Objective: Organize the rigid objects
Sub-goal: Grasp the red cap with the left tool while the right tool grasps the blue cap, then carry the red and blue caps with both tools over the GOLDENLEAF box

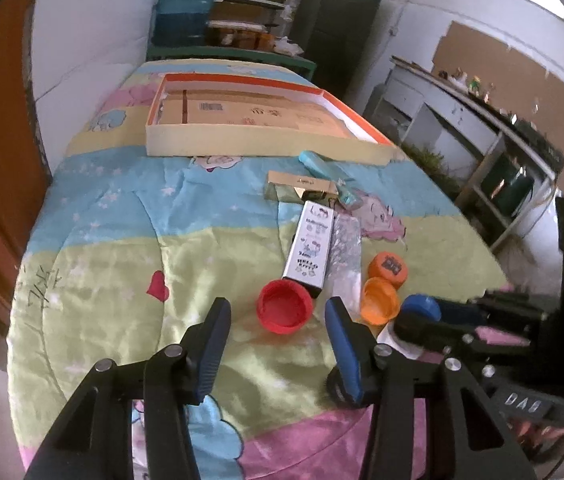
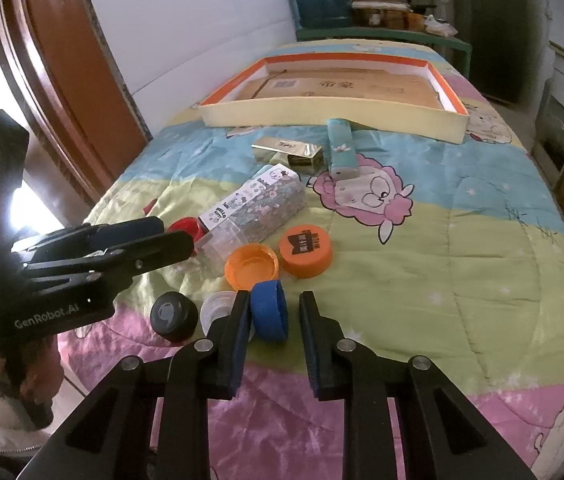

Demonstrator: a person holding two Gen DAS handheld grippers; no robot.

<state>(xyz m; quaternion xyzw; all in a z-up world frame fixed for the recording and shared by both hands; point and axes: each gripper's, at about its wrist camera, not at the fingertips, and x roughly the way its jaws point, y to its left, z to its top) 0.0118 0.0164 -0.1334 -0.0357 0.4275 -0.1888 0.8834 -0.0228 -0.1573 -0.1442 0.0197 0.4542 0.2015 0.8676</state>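
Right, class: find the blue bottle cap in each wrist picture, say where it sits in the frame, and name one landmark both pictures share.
Left wrist view: blue cap lower right, right of the upturned orange cap, partly hidden by the right gripper.
Right wrist view: blue cap low centre, tilted on edge between the right gripper's jaws, against the left finger.
Shared landmark: the Hello Kitty box, above the caps.

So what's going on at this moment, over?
Left gripper open, red cap between its fingers. Right gripper around tilted blue cap, grip unclear. Tray empty of objects. White cap crowds the blue one.
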